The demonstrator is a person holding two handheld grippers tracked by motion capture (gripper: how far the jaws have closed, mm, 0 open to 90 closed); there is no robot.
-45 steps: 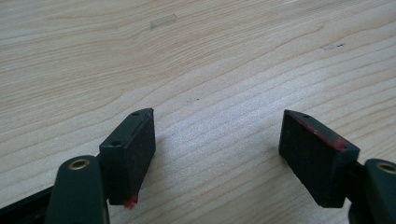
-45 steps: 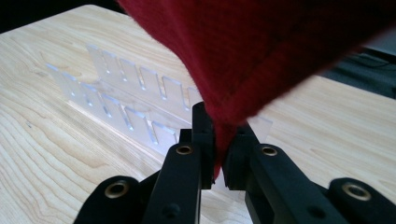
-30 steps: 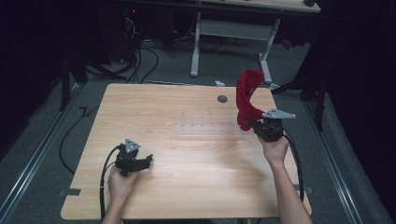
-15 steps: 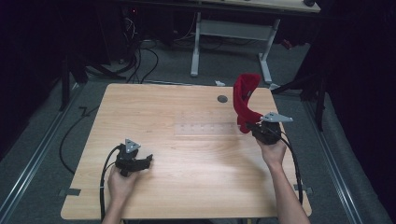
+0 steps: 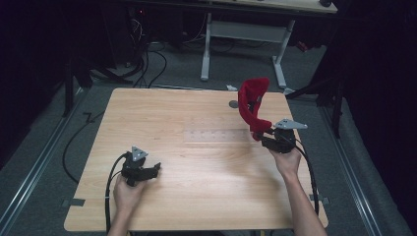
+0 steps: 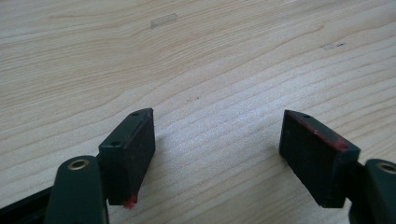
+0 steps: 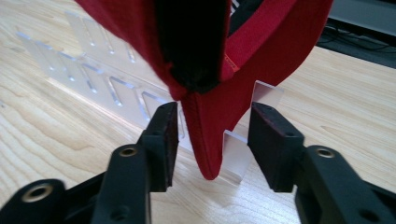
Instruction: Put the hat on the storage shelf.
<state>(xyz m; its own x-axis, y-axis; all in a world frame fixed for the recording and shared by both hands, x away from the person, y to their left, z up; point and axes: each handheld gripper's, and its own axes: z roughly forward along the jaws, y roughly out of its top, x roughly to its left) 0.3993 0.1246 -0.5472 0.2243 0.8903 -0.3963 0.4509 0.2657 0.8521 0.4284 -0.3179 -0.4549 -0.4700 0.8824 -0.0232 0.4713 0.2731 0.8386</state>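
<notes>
A red cap stands up in the air over the right side of the wooden table. My right gripper is shut on its brim. In the right gripper view the jaw tips press the brim from both sides and the crown rises above them. Just past the brim lies a clear slotted rack, flat on the table, with two upright clear tabs behind the brim. My left gripper rests low at the front left, open, with bare wood between its jaws.
A small dark disc lies on the table behind the cap. Cables trail from both grippers over the front edge. A white desk frame and loose cables stand on the floor beyond the far edge.
The right gripper has carried the cap slightly left and down toward the end of the clear rack. The left gripper has stayed put.
</notes>
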